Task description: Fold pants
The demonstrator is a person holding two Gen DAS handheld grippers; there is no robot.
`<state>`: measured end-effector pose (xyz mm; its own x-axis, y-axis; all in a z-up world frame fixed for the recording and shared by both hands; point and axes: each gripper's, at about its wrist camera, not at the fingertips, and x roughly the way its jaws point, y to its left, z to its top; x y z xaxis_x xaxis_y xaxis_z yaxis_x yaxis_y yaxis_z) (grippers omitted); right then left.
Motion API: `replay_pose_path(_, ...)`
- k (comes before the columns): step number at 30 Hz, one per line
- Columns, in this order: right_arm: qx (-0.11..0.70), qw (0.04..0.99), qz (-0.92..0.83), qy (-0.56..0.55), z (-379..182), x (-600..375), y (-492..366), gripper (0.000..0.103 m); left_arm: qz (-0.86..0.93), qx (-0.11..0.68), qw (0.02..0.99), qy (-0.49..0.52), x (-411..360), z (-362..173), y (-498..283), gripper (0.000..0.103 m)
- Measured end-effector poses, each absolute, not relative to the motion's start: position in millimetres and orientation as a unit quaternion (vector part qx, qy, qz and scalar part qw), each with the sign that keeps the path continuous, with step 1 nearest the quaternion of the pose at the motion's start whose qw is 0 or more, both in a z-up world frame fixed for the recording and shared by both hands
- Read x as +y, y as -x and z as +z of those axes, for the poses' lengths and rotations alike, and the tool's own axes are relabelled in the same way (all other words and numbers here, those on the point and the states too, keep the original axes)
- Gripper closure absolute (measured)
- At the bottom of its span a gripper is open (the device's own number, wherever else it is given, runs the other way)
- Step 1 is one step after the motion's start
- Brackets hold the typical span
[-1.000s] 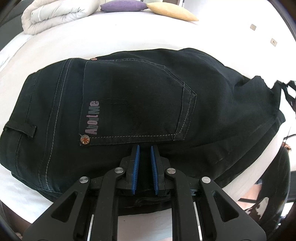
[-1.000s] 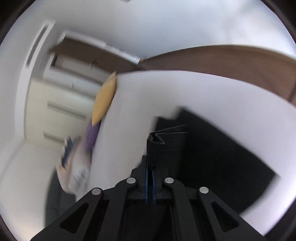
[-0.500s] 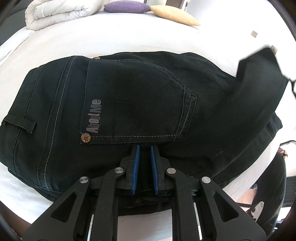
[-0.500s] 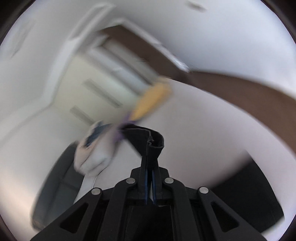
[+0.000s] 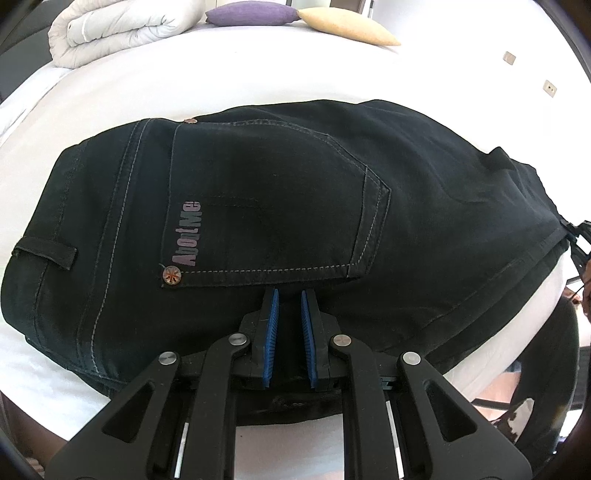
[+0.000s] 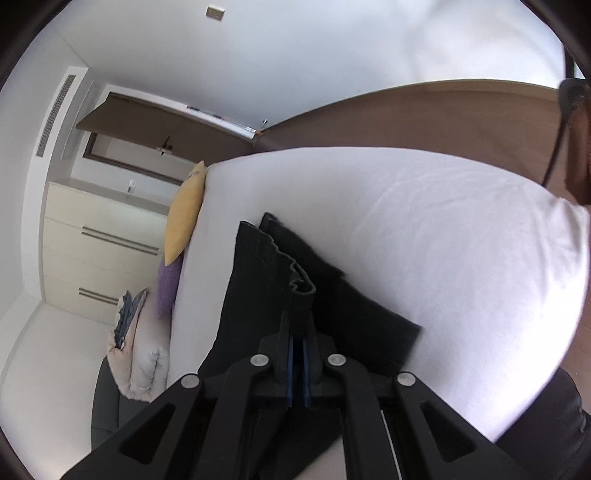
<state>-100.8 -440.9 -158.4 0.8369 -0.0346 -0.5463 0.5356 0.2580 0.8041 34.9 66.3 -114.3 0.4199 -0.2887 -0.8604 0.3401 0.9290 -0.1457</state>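
Black pants [image 5: 280, 206] lie folded on the white bed [image 5: 258, 81], seat side up, with a back pocket and an "AboutMe" label showing. My left gripper [image 5: 287, 295] hovers over the near edge of the pants, just below the pocket, with its blue pads a little apart and nothing between them. My right gripper [image 6: 297, 332] is shut on a bunched fold of the pants' fabric [image 6: 301, 295], held low over the folded legs [image 6: 266, 280] on the bed. The right gripper's tip also shows at the far right of the left wrist view [image 5: 578, 240].
A rolled white duvet [image 5: 122, 26], a purple cushion [image 5: 251, 13] and a yellow cushion [image 5: 351, 27] lie at the bed's far end. A cream drawer unit [image 6: 99, 251] stands beyond the bed. The person's arm [image 6: 576, 147] is at the right edge.
My right gripper swung the held leg ends up and over, then brought them down onto the pants. The raised fabric at the right of the left wrist view now lies flat. My left gripper stayed put.
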Motion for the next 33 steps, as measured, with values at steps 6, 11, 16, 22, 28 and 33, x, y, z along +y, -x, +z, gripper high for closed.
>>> replay_pose_path(6,0.214,0.756,-0.211,-0.581,-164,-434,117,0.099,-0.186,0.507,0.841,-0.029,58,-114,-39,0.090)
replay_pose_path(11,0.214,0.756,-0.219,-0.579,-166,-427,118,0.099,-0.189,0.505,0.842,-0.029,58,-115,-39,0.090)
replay_pose_path(16,0.214,0.756,-0.225,-0.577,-163,-427,125,0.100,-0.194,0.503,0.841,-0.036,56,-114,-37,0.090)
replay_pose_path(22,0.214,0.759,-0.225,-0.572,-172,-424,123,0.102,-0.199,0.498,0.843,-0.030,61,-115,-37,0.090)
replay_pose_path(28,0.214,0.760,-0.217,-0.575,-170,-422,125,0.101,-0.206,0.492,0.845,-0.021,72,-116,-32,0.090)
replay_pose_path(33,0.206,0.753,-0.228,-0.581,-164,-427,137,0.096,-0.210,0.489,0.846,-0.014,80,-115,-30,0.090)
